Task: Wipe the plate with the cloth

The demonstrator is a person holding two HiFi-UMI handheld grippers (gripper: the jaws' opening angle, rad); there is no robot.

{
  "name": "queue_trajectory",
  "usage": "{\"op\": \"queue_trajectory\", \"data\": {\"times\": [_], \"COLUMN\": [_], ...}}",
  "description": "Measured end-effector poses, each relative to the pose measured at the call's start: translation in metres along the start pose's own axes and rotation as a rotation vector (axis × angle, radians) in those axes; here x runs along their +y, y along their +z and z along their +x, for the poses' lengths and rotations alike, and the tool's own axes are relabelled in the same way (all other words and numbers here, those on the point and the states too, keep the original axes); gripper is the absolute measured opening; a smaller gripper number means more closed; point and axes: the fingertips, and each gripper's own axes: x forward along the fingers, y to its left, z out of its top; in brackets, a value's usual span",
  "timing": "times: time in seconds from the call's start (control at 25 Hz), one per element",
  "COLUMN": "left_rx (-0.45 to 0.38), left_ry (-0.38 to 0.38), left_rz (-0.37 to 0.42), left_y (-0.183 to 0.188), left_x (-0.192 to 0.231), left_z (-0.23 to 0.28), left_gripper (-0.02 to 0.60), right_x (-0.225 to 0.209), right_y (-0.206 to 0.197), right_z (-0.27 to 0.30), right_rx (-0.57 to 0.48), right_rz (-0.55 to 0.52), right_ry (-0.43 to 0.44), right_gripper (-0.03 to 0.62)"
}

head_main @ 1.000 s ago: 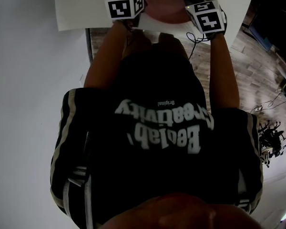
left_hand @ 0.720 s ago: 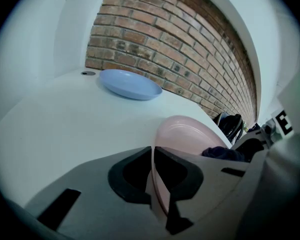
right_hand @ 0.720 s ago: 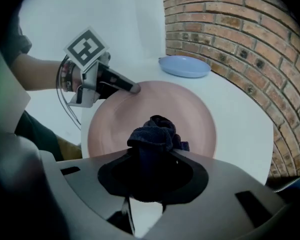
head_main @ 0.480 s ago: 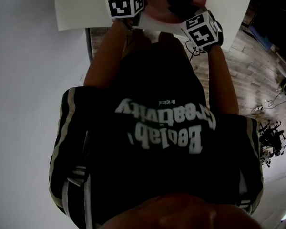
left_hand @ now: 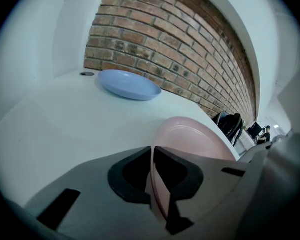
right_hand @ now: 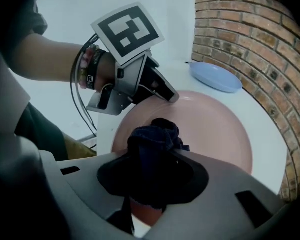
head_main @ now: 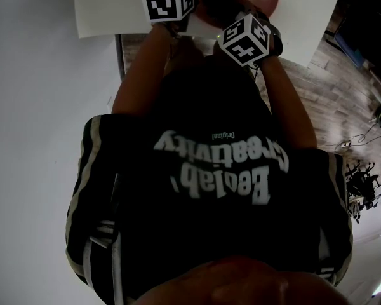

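Nearest, the right gripper [right_hand: 152,184], its jaws clamped on the bunched dark blue cloth [right_hand: 155,141], has swept sideways over the round pink plastic plate [right_hand: 215,129] in the last second. Its marker cube now sits close beside the left gripper [left_hand: 152,156]. The wiping stroke looks to be under way. The left gripper's jaws pinch the plate's rim, steadying it by the near edge of the white table [left_hand: 65,119]. That grip covers a patch the cloth cannot reach. A shallow light blue plate [left_hand: 130,84] lies well apart near the far edge, below the brick wall [left_hand: 165,39].
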Motion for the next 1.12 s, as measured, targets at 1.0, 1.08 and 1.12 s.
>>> {"op": "queue_trajectory", "data": {"times": [1.0, 1.08, 1.12], "left_rx": [-0.005, -0.006, -0.007], "left_ry": [-0.015, -0.011, -0.009], "left_rz": [0.016, 0.019, 0.022], "left_y": [-0.006, -0.007, -0.007], "left_x": [-0.002, -0.003, -0.003], "left_z": [-0.003, -0.004, -0.004], "left_gripper": [0.026, 0.026, 0.026], "right_x": [-0.113, -0.113, -0.111], "right_y": [-0.001, -0.015, -0.021], "right_z": [-0.007, -0.014, -0.017], "right_rx": [-0.04, -0.022, -0.017], "right_rz": [0.145, 0.156, 0.159], "right_ry": [-0.271, -0.279, -0.279], "right_gripper": [0.126, 0.126, 0.126]}}
